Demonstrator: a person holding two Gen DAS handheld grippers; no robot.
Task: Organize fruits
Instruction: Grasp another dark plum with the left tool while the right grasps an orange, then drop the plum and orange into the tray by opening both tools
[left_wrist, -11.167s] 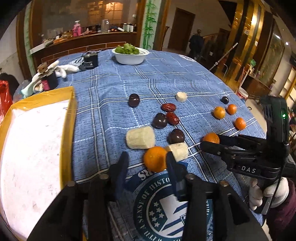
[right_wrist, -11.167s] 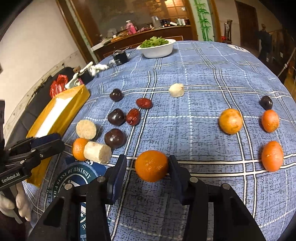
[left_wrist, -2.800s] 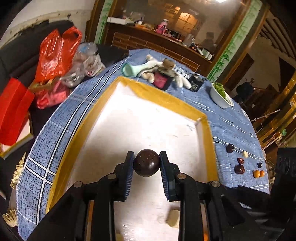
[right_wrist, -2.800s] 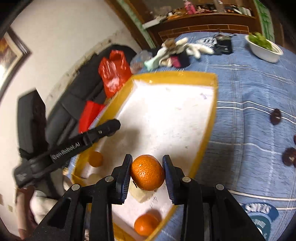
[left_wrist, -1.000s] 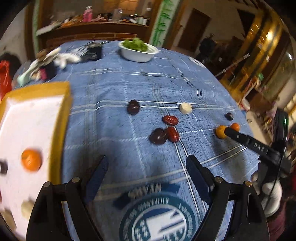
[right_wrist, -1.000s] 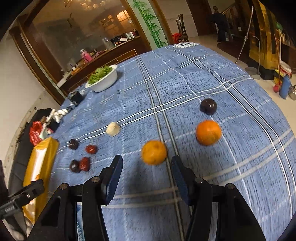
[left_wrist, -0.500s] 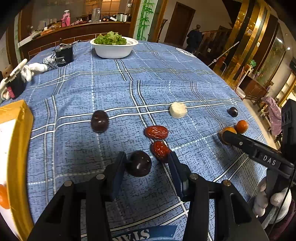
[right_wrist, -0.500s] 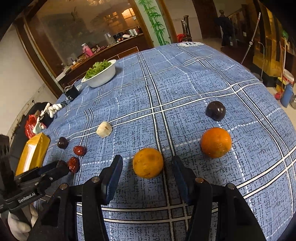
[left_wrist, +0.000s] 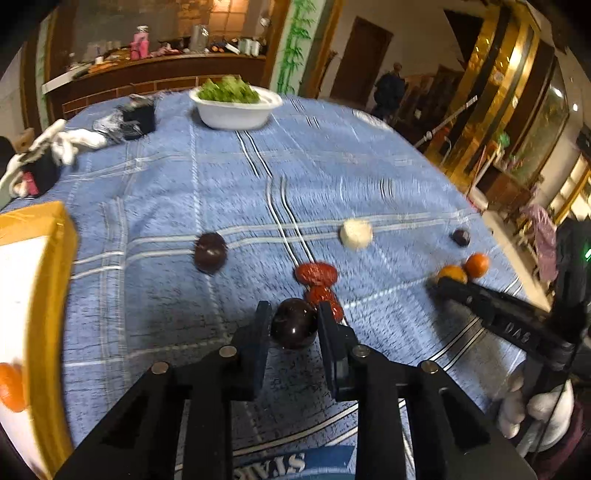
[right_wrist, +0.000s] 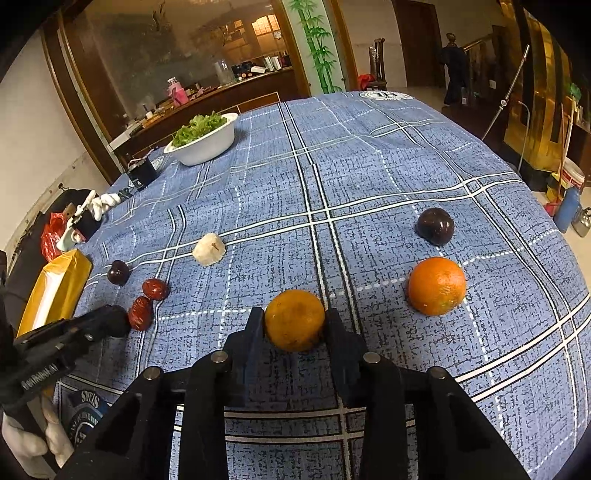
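Note:
My left gripper (left_wrist: 293, 325) is shut on a dark plum (left_wrist: 294, 328) resting on the blue checked cloth, with two red dates (left_wrist: 320, 283) just beyond it. My right gripper (right_wrist: 294, 326) is shut on a yellow-orange mandarin (right_wrist: 294, 319) on the cloth. Another mandarin (right_wrist: 437, 285) and a dark plum (right_wrist: 436, 225) lie to its right. A second plum (left_wrist: 210, 252) and a white fruit piece (left_wrist: 355, 233) lie farther out. The yellow-rimmed tray (left_wrist: 55, 280) at the left holds a mandarin (left_wrist: 11, 386).
A white bowl of greens (left_wrist: 235, 107) stands at the far side of the table, with a black box (left_wrist: 138, 116) and white gloves (left_wrist: 70, 142) to its left. The table edge curves away on the right, with the room floor beyond.
Both grippers have closed: the left one's fingers now press the dark plum, the right one's fingers press the yellow-orange mandarin. Half a second ago both stood open around them.

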